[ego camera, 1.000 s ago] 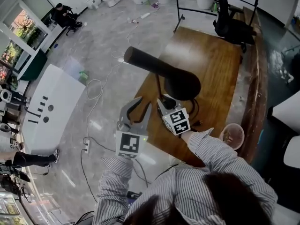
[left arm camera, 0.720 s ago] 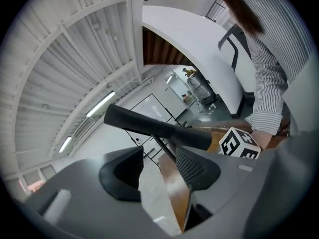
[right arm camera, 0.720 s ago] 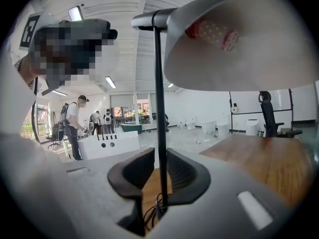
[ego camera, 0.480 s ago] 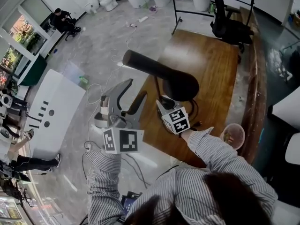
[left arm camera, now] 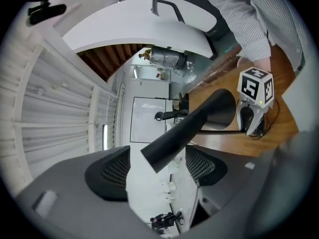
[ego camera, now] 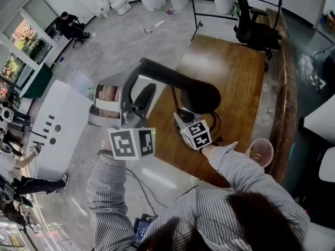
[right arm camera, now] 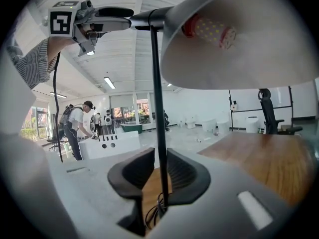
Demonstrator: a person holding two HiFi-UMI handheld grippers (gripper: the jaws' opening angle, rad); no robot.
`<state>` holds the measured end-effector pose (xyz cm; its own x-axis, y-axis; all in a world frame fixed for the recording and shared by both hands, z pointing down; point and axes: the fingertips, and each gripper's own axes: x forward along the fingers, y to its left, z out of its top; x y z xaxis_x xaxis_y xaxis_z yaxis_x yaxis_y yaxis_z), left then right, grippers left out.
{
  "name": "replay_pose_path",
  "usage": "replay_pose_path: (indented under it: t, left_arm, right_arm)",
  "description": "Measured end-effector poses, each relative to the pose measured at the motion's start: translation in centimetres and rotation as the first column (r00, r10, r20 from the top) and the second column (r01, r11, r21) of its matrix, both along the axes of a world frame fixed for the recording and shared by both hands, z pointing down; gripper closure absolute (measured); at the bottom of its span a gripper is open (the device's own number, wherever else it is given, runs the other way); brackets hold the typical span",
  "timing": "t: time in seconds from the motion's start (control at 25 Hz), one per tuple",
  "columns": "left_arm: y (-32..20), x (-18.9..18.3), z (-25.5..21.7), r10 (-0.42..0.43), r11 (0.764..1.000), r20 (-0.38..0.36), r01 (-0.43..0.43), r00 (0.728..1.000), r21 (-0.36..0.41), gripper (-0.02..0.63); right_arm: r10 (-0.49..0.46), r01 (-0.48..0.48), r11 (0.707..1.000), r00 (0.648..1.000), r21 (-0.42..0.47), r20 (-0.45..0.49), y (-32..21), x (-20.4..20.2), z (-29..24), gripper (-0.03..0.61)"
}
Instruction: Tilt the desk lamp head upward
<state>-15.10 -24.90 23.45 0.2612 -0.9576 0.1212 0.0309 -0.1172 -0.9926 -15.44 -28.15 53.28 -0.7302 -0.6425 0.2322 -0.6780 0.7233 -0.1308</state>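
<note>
A black desk lamp stands at the near edge of the wooden desk (ego camera: 238, 72). Its round head (ego camera: 201, 95) faces down, and a thick dark tube (ego camera: 162, 72) runs back from it to the upper left. My left gripper (ego camera: 142, 81) is raised to that tube's free end. In the left gripper view the tube end (left arm camera: 172, 143) lies between the pads (left arm camera: 107, 176) without being pressed, and the jaws are opening. My right gripper (ego camera: 184, 116) sits low under the head, shut on the lamp's thin upright pole (right arm camera: 158, 108). The bulb (right arm camera: 207, 29) shows inside the shade.
A clear plastic cup (ego camera: 259, 151) stands on the desk's near right corner. A black office chair (ego camera: 251, 20) is at the far end. A white unit (ego camera: 57, 124) and loose cables (ego camera: 104, 101) lie on the floor to the left. People (right arm camera: 75, 126) stand in the distance.
My left gripper rose from beside the desk's edge up and left to the lamp's rear tube, and its jaws spread wide. The right gripper and lamp stayed put.
</note>
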Motion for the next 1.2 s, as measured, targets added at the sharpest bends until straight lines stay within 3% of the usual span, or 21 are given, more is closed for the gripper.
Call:
replay_pose_path:
  t: [0.24,0.44,0.84,1.2]
  left_arm:
    - [-1.8,0.5,0.7,-0.017,1.000,0.197,0.019,0.980,-0.010,0.273]
    - [-2.8,0.6,1.1,-0.032,0.999,0.255,0.042,0.966,-0.031,0.281]
    - [-2.8,0.7,1.4,-0.054,0.998,0.196,0.059,0.979,-0.020,0.291]
    - [-2.6,0.0,1.5,-0.064,0.998,0.060,0.065,0.996,-0.024,0.291]
  right_arm:
    - [-0.021,0.021,1.000,1.000,-0.017,0.003,-0.1,-0.1,0.0,0.515]
    - [-0.029,0.029,0.999,1.000,-0.018,0.003,0.1,0.0,-0.2,0.515]
    - [-0.005,0.005,1.000,1.000,-0.010,-0.004,-0.2,0.4,0.4,0.529]
    - [-0.005,0.005,1.000,1.000,-0.008,-0.003,-0.1,0.3,0.3,0.529]
